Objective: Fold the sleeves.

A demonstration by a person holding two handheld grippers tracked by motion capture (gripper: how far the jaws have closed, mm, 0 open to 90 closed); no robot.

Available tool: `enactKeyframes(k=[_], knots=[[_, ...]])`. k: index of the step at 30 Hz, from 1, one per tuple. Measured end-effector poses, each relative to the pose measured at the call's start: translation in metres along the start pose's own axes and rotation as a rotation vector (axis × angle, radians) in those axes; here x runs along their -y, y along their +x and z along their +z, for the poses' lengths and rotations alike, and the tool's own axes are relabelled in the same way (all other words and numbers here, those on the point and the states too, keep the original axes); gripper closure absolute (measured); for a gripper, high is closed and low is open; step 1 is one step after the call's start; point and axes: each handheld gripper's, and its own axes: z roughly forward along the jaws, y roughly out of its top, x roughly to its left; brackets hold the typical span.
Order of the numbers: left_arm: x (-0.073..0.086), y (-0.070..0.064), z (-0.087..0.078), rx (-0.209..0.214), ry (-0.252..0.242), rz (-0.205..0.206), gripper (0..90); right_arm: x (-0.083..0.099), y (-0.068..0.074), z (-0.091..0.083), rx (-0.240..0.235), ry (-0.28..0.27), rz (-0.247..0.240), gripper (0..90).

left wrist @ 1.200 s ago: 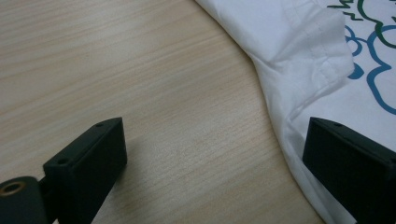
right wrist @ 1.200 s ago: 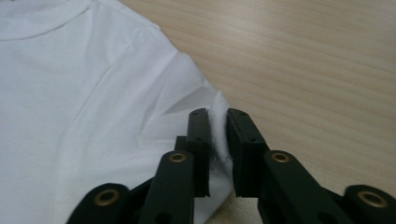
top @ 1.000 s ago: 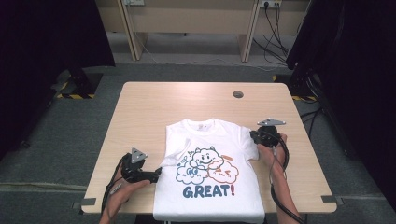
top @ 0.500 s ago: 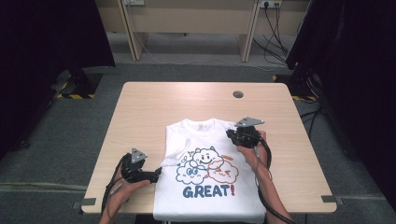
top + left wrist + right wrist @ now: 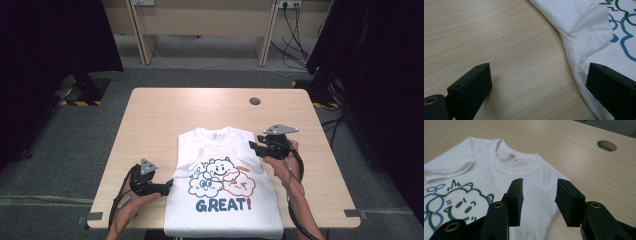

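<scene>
light wood table [image 5: 165, 115] with round cable hole [image 5: 255, 101], grey carpet floor [image 5: 75, 145], black curtains [image 5: 45, 45] on both sides, pale wood furniture legs [image 5: 141, 35] at the back, wall sockets with cables [image 5: 290, 30], yellow-black hazard tape [image 5: 80, 103]

White cloth T-shirt [image 5: 225, 200] lies on matt, wood-grain table [image 5: 200, 107].
</scene>
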Motion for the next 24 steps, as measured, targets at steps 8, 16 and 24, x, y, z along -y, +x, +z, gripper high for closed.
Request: enactKeyframes(k=[8, 16, 24], knots=[[0.0, 0.0, 0.0, 0.0, 0.0, 0.0, 5.2, 0.032, -0.004, -0.012, 0.014, 0.058, -0.002, 49.5], [0.0, 0.0, 0.0, -0.001, -0.001, 0.0, 5.3, 0.06, 0.004, -0.021, 0.006, 0.085, 0.022, 37.8], [0.0, 0.0, 0.0, -0.002, -0.001, 0.0, 5.3, 0.083, 0.009, -0.02, 0.023, 0.149, -0.005, 37.6]])
